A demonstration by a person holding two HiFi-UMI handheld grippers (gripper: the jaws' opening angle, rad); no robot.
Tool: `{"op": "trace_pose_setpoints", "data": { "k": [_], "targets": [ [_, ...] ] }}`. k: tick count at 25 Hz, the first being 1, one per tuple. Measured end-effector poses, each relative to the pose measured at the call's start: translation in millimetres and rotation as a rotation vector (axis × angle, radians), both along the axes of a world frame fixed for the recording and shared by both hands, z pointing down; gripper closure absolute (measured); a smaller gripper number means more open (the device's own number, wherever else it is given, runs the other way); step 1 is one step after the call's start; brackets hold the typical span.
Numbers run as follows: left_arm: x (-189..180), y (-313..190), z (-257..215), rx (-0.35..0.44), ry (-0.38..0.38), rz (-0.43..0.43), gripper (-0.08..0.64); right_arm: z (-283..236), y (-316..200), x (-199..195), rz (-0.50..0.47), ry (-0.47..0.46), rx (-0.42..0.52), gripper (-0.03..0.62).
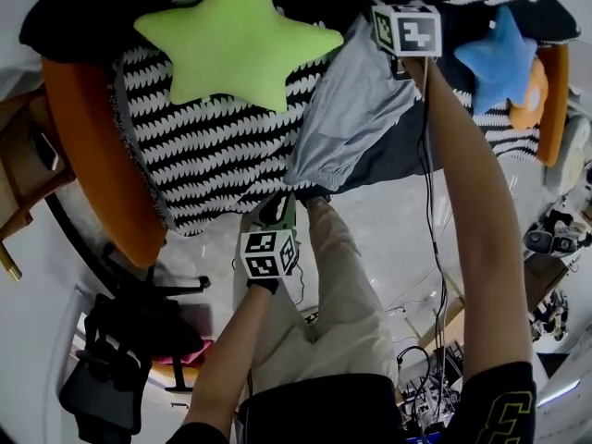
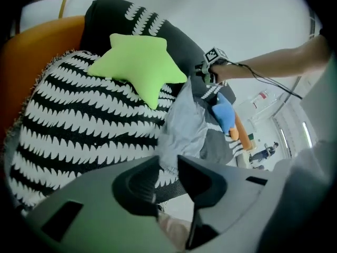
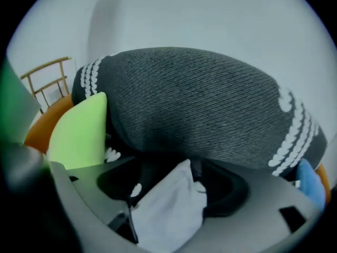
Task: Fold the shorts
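I am letting the shorts (image 1: 356,109) settle flat on the striped cover (image 1: 213,146) at 1 o'clock, with the right gripper (image 3: 176,168) jaws apart around loose cloth and the left gripper (image 2: 168,161) jaws barely parted and empty, before pinching corners squarely.

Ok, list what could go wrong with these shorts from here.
1. The shorts lie loose between the parted jaws of the right gripper; pulling away might drag them askew.
2. The near hem by the left gripper reaches the front edge of the striped blanket and could slide off.
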State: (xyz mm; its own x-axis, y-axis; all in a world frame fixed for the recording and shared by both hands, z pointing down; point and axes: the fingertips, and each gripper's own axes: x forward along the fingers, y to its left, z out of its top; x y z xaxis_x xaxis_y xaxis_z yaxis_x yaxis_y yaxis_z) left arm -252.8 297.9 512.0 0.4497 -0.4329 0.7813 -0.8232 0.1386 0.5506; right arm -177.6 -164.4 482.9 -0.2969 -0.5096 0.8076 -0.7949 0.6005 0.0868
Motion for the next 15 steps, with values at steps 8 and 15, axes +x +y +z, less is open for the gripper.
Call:
{"op": "trace_pose_setpoints", "data": {
  "k": [8,15],
  "targets": [
    [-7.9,9.5,3.5,-0.006,-0.02,0.04,0.365,-29.7,10.0,10.0,0.04,-0.134,0.007,0.169],
    [-6.0,1.2,2.8,0.018,-0.055,0.168,0.351,-34.6,76.5,113.3,0.251,-0.211,-0.031,0.189]
  ]
}}
